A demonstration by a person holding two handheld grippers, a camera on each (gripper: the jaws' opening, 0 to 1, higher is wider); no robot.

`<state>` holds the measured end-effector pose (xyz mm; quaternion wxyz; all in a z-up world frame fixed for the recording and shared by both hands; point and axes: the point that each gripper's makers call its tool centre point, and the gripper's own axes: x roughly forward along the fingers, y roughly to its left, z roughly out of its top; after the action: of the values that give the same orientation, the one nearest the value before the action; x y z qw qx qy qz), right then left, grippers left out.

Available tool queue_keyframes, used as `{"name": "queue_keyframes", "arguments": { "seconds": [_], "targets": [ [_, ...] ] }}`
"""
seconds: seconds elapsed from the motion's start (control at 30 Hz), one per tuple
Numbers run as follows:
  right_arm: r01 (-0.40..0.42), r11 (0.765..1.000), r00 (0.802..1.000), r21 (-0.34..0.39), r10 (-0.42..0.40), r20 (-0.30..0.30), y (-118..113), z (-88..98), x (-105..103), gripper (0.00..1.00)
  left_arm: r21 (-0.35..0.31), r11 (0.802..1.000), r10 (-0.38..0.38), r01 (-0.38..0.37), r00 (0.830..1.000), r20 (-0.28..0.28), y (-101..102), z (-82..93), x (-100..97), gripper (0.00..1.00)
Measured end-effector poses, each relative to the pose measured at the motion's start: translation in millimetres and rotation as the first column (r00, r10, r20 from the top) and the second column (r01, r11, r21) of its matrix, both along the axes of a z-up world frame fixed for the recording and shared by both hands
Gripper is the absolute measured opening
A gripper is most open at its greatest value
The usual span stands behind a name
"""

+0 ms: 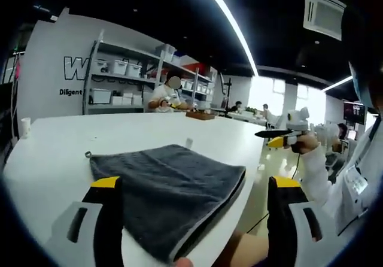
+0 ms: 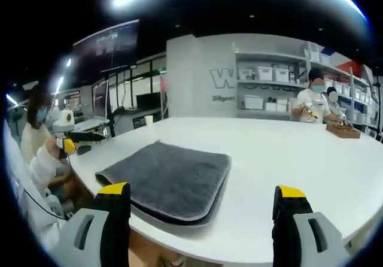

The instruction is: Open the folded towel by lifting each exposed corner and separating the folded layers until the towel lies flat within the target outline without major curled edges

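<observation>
A dark grey towel (image 1: 167, 189) lies folded on the white table (image 1: 54, 153), near its front edge, with the stacked layers showing along the right side. My left gripper (image 1: 194, 183) hovers just before it, open, jaws wide apart with nothing between them. Off the table's edge to the right, a hand holds the right gripper (image 1: 284, 136) in the air. In the right gripper view the towel (image 2: 167, 177) lies ahead and to the left on the table (image 2: 287, 153). My right gripper (image 2: 202, 189) is open and empty. The left gripper (image 2: 75, 141) is at the far left.
A paper cup (image 1: 25, 126) stands at the table's far left, and a small ring (image 1: 88, 154) lies by the towel's far corner. A wooden tray (image 2: 342, 130) sits at the far side, where a person (image 2: 314, 99) works. Shelves with white boxes (image 1: 119, 75) line the wall.
</observation>
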<state>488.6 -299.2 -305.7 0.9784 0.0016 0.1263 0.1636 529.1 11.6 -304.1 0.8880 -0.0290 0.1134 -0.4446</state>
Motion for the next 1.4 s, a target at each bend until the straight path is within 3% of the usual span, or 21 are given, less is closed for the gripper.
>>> {"name": "queue_keyframes", "arguments": {
  "seconds": [0.47, 0.63, 1.17, 1.4],
  "targets": [
    [0.001, 1.0, 1.0, -0.006, -0.001, -0.01, -1.9, -2.2, -0.3, 0.99, 0.065, 0.998, 0.02, -0.022, 0.999, 0.029, -1.0, -3.8, 4.9, 1.0],
    [0.012, 1.0, 1.0, 0.005, -0.012, 0.02, -3.7, 4.3, -1.2, 0.99, 0.079, 0.997, 0.017, -0.02, 0.999, 0.041, -6.3, -3.9, 7.2, 1.0],
    [0.018, 1.0, 1.0, -0.009, -0.018, 0.013, -10.6, 4.6, -5.2, 0.99, 0.172, 0.985, -0.039, 0.018, 0.992, 0.123, -55.9, -0.5, 11.1, 0.99],
    [0.024, 1.0, 0.999, -0.006, -0.024, 0.024, -14.5, 7.3, -7.3, 0.99, 0.197, 0.979, -0.089, 0.059, 0.985, 0.147, -91.4, 0.7, 13.2, 0.99]
  ]
}}
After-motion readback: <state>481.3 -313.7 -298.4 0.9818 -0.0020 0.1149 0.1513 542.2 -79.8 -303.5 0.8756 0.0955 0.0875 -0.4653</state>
